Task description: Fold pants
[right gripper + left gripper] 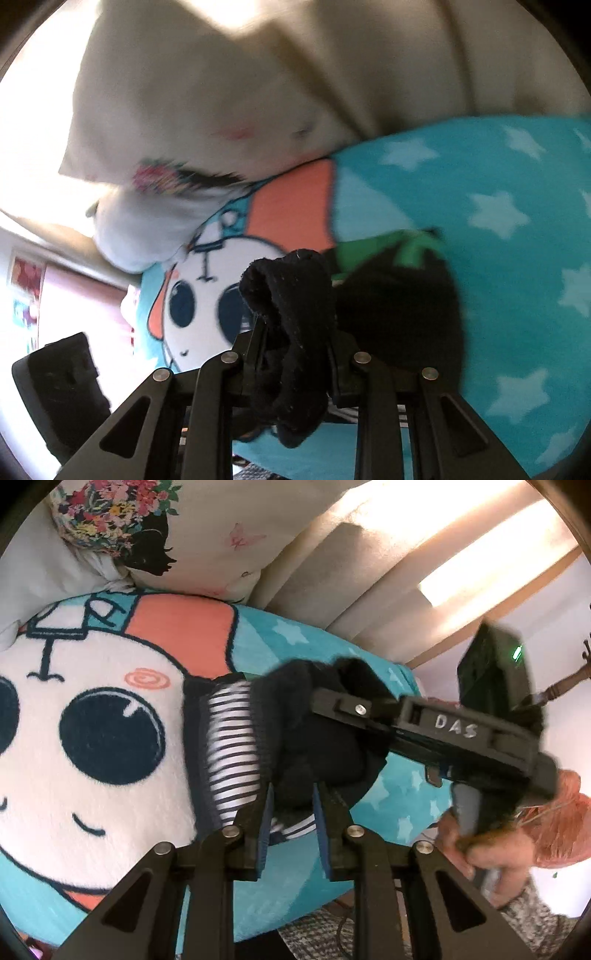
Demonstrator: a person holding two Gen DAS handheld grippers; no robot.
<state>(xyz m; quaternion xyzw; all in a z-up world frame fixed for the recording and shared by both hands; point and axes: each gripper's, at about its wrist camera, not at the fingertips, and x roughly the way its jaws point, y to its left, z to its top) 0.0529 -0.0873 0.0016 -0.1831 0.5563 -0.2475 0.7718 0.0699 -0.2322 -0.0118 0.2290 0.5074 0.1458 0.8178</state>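
the black fleecy pants with a black-and-white striped waistband (236, 738) lie bunched on the teal star-print fleece blanket with a big-eyed white cartoon face (92, 709), just beside the face's eye. the left gripper (292, 812) has its blue-padded fingers (264, 834) clamped on a dark fold of the pants at the edge nearest the camera. the right gripper (295, 354) reaches in from the far side of the pants, its jaws pinching a thick rolled wad of the black cloth. a cream pillow with a flower-haired girl print (192, 528) sits beyond the blanket, against beige curtains (369, 572). a bare hand (476, 845) holds the right gripper's handle.
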